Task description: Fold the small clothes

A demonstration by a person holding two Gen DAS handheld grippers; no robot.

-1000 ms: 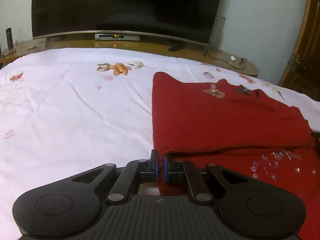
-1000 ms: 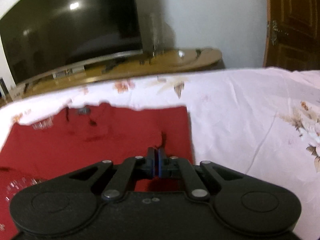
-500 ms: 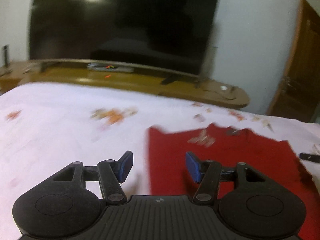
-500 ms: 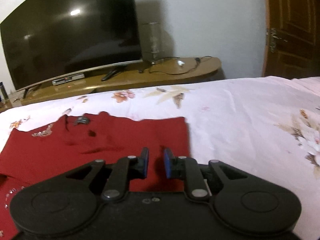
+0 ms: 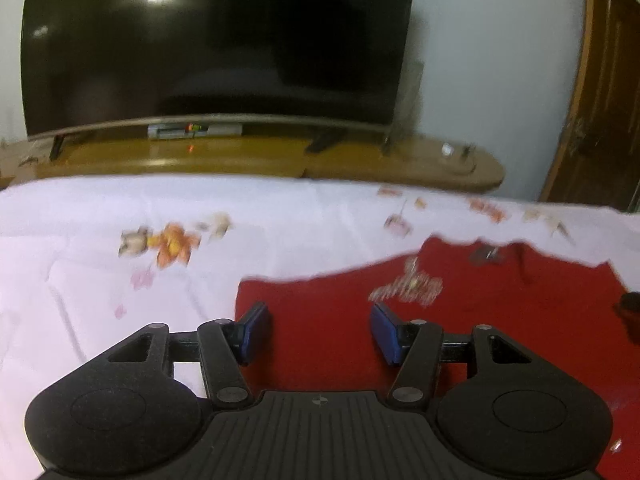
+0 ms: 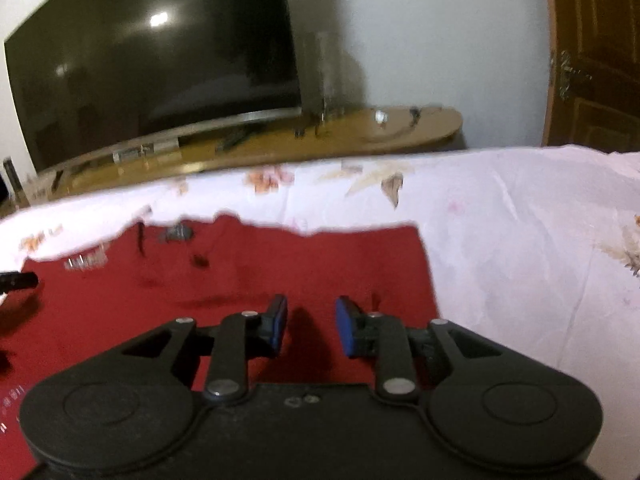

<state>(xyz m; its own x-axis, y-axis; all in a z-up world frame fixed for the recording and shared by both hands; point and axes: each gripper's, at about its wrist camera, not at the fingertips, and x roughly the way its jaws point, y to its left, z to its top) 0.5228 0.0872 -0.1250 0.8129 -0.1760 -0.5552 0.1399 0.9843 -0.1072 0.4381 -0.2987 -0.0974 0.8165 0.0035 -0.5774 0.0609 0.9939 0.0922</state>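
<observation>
Red garment lies flat on the white floral bedsheet, folded, under both my tools. My left gripper stands wide apart above its left edge, holding nothing. My right gripper is opening, nothing between the pads, near the right edge. 1 second ago both were pinched shut on the cloth, I think; the frames are blurred.

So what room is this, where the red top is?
Probably a bedroom. The red top lies on a bed with a flowery white sheet, facing a big TV on a low wooden stand, with a wooden door beside it.
</observation>
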